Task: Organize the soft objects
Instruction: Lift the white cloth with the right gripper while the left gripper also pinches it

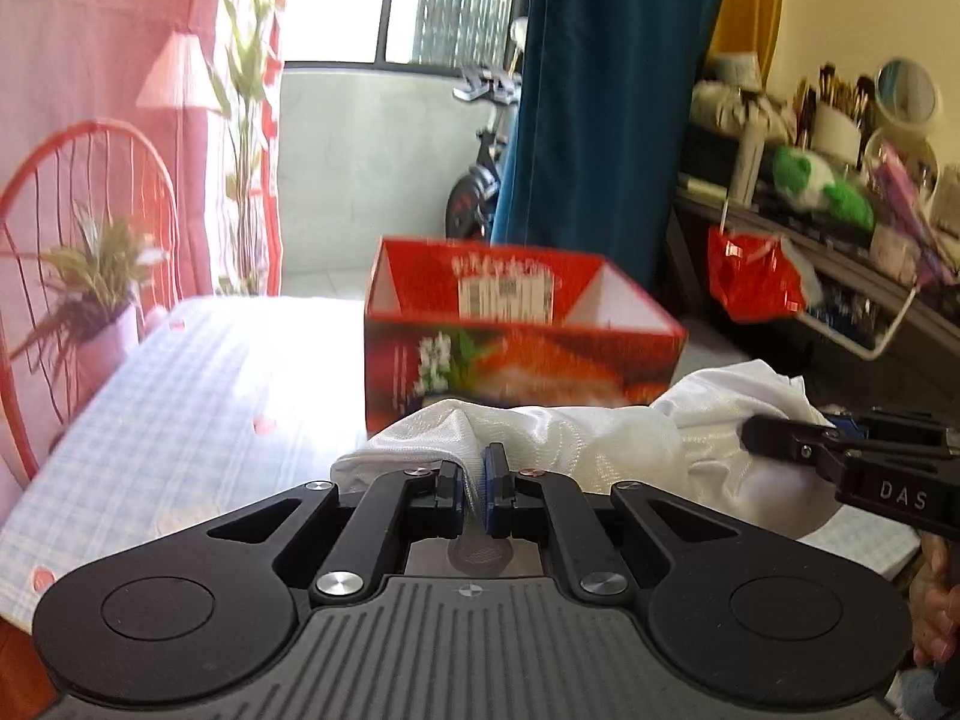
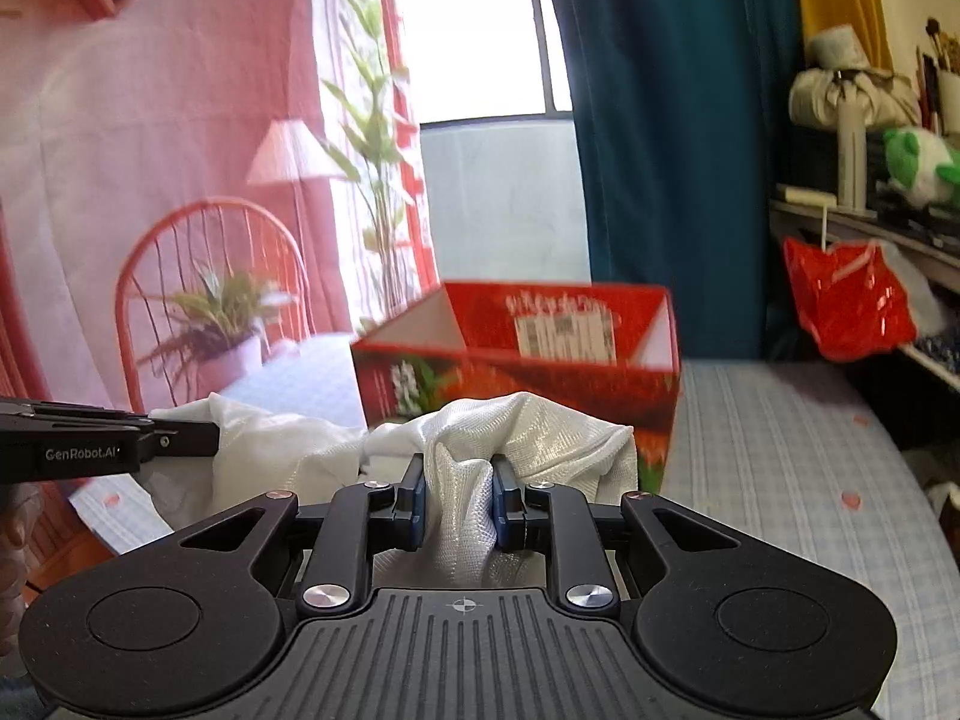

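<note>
A white mesh cloth (image 1: 600, 438) hangs gathered between two handheld grippers above a bed covered in a pale blue checked sheet (image 1: 180, 408), its bunched length stretched from one claw to the other and just in front of an open red cardboard box (image 1: 522, 336) printed with flowers. The left gripper (image 1: 478, 480) has its blue-padded jaws drawn almost together on a thin fold at one end of the fabric, while the right gripper (image 2: 459, 498) pinches a thicker wad at the other end, its jaws standing slightly further apart around the bunch. In the left wrist view the right gripper's black fingers reach in from the right edge, with part of a person's hand (image 1: 936, 612) visible beneath it; in the right wrist view the left gripper enters from the left. The box sits on the bed directly ahead of both claws, its interior showing white walls and a label, with no contents visible from this angle. A pink curtain (image 2: 150, 120), a teal curtain (image 2: 672, 150) and a cluttered shelf (image 2: 870, 222) with a red plastic bag (image 2: 846, 306) frame the scene. The step in hand appears to be carrying the cloth to the box; the next move likely calls for bringing both ends forward over the rim together, then releasing so the fabric drops inside rather than draping over the near wall
</note>
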Motion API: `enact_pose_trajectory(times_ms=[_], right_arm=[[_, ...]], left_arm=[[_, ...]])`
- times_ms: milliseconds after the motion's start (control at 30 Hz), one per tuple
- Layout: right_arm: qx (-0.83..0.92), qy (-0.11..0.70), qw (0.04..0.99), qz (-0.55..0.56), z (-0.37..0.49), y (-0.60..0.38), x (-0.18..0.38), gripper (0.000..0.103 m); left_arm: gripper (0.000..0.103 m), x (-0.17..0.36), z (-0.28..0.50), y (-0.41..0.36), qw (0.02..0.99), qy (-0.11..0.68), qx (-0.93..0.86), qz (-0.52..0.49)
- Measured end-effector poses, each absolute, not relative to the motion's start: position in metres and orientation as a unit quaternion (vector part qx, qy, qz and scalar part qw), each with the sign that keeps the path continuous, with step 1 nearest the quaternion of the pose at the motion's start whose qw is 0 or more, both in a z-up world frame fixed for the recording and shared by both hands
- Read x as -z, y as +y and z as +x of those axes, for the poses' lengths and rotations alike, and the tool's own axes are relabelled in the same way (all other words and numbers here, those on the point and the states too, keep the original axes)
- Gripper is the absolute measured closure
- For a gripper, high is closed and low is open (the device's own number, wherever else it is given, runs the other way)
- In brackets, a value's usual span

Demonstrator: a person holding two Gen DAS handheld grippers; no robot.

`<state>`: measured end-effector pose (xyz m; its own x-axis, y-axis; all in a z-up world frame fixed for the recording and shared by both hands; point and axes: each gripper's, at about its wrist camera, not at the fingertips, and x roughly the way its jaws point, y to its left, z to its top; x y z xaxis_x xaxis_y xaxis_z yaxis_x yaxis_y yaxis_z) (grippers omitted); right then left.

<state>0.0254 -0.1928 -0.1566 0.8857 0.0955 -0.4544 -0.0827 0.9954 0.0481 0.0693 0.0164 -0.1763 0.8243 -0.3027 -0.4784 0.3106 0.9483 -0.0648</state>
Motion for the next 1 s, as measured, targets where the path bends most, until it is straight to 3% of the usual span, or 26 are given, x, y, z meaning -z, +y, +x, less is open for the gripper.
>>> enact_pose_trajectory(times_ms=[267, 500, 1000], right_arm=[[-0.044, 0.2, 0.978, 0.027, 0.047, -0.209, 0.119, 0.085], [-0.036, 0.177, 0.984, 0.006, 0.1, -0.238, 0.095, 0.085], [-0.03, 0.211, 0.977, -0.027, 0.21, -0.262, 0.11, 0.091]], left_arm=[[0.096, 0.129, 0.088, 0.002, 0.97, 0.178, 0.162, 0.029], [0.097, 0.092, 0.151, -0.028, 0.965, 0.182, 0.175, 0.063], [0.097, 0.11, 0.256, -0.079, 0.958, 0.216, 0.148, 0.12]])
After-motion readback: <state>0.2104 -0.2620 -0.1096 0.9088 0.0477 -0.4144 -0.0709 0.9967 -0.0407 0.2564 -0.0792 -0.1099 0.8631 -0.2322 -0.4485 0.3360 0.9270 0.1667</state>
